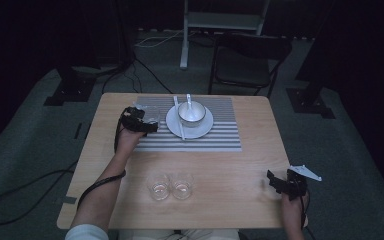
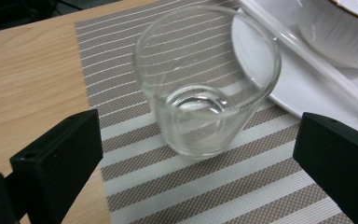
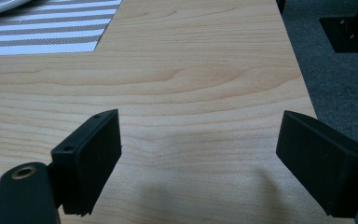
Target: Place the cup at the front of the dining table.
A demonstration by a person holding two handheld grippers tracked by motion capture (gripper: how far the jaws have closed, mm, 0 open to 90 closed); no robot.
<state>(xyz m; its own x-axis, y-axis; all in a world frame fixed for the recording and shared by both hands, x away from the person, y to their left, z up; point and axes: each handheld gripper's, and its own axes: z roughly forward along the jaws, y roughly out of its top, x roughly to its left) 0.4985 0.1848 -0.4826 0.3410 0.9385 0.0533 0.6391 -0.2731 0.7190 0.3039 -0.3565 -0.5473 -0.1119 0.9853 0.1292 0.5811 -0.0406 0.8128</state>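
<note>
Glass point(image 2: 207, 88) parked upright on the striped placemat point(image 2: 205, 186), just beside the white plate point(image 2: 307, 88).

Left gripper point(image 2: 200, 163) spread wide, jaws either side of the glass, not touching. Right gripper point(image 3: 198, 163) also spread, hovering over bare table point(image 3: 191, 70) near the right edge. Two more glasses point(image 1: 170, 186) sitting up front.

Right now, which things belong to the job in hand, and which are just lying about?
In hand: clear drinking glass upright on the striped placemat, between the open left gripper jaws, untouched.

Lying about: two clear glasses, white plate, ribbed white bowl, open right gripper.
</note>
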